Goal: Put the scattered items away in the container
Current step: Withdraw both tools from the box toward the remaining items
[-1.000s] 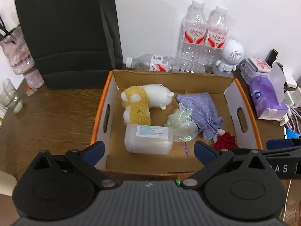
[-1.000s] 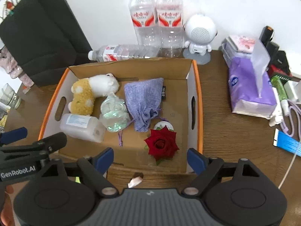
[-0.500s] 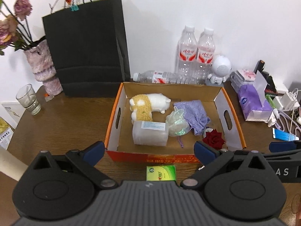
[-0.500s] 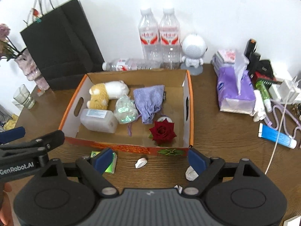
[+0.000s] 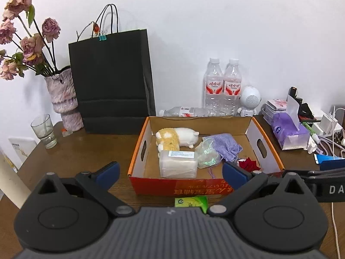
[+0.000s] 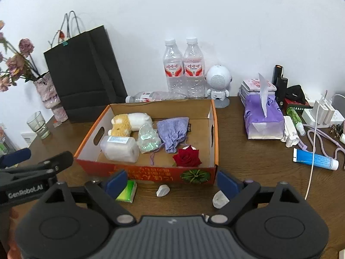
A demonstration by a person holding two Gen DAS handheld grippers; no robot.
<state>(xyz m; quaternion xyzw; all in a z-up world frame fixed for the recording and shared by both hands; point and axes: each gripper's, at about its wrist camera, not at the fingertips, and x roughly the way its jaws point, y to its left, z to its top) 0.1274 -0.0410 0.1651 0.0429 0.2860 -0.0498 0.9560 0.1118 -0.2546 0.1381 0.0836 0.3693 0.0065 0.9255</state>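
Cardboard box (image 6: 212,129) holds a fuzzy plush (image 6: 127,123) and velvety rose (image 6: 187,157); both tools (image 5: 170,170) (image 6: 172,181) gape, empty.

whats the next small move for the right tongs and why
Probably lower the right tongs onto the small white lump lying on the table just in front of the box. Both tongs are open and hold nothing, and that lump sits between the right fingers, outside the box, as do the green packet and a second lump.
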